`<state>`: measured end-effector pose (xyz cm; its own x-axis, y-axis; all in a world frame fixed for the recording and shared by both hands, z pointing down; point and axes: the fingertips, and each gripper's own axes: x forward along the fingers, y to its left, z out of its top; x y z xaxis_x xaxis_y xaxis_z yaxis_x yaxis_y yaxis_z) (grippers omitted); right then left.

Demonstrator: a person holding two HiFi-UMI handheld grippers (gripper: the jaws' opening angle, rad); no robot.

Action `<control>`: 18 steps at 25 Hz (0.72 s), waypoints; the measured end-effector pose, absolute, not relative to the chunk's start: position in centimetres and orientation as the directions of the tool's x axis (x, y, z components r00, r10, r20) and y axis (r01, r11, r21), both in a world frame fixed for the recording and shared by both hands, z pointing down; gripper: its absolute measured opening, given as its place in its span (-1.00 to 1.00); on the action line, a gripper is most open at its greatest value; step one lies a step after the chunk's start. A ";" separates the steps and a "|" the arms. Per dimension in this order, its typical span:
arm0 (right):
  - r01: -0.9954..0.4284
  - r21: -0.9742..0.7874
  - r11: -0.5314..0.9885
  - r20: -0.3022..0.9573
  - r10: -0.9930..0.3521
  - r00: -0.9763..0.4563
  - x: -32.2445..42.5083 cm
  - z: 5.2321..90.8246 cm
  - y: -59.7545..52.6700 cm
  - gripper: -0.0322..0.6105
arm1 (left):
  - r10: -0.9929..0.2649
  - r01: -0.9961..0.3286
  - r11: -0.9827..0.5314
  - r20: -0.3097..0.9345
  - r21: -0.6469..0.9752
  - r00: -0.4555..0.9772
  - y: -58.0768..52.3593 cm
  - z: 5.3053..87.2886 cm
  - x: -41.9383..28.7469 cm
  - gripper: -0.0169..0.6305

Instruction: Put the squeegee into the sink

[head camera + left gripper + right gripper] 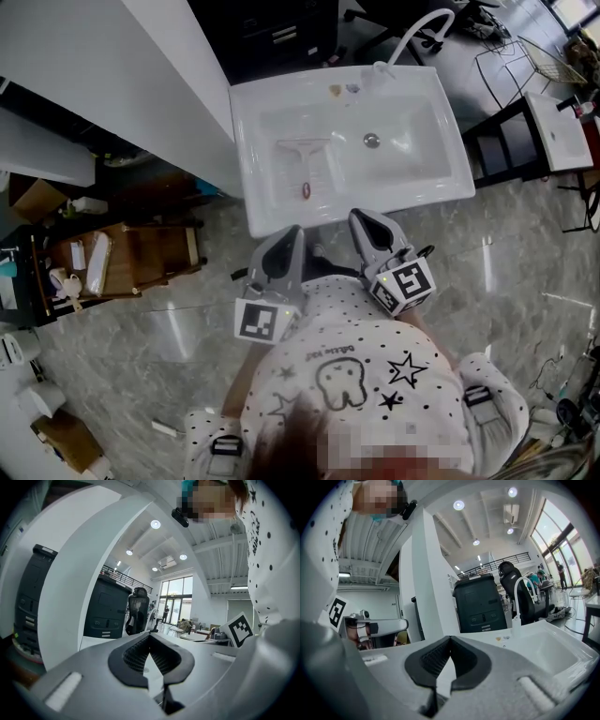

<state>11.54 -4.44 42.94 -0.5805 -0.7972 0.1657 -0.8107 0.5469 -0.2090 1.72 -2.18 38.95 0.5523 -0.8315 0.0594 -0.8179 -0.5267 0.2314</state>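
The white squeegee point(305, 161) lies in the left part of the white sink point(441, 187), blade at the back, handle with a reddish end toward me. Both grippers hang at the sink's near edge, held close to the person's body. My left gripper point(290, 232) is shut with nothing between its jaws, tips meeting in the left gripper view point(149, 637). My right gripper point(362, 217) is shut and empty too, jaws closed in the right gripper view point(450, 640). The sink's basin point(548, 648) shows at the right of that view.
A white faucet point(412, 37) stands at the sink's back edge, a drain point(371, 140) in the basin. A white wall panel point(178, 75) runs along the left. A wooden shelf point(122, 258) with clutter is at left, a black stand point(511, 141) at right. Marble floor below.
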 end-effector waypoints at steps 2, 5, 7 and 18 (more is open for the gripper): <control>-0.812 -0.209 0.546 0.166 -0.798 -0.579 11.4 43.0 -4.2 -0.92 | -0.831 -0.818 -0.528 0.061 0.228 0.553 -2.0 39.0 1.6 -0.96; -0.814 -0.209 0.542 0.169 -0.800 -0.576 11.1 43.1 -4.0 -0.92 | -0.828 -0.817 -0.531 0.068 0.225 0.557 -1.8 39.3 1.4 -0.96; -0.815 -0.216 0.537 0.172 -0.801 -0.573 10.8 43.3 -4.1 -0.92 | -0.829 -0.819 -0.527 0.078 0.226 0.554 -1.9 39.5 0.9 -0.96; -0.820 -0.221 0.528 0.203 -0.797 -0.569 7.7 43.2 -4.8 -0.91 | -0.839 -0.826 -0.503 0.088 0.252 0.538 -3.0 39.1 -2.7 -0.96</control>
<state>7.68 -4.80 43.23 -0.5686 -0.7971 0.2034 -0.8198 0.5283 -0.2212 -2.74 -2.97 39.08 0.5376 -0.8386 0.0876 -0.8264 -0.5035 0.2521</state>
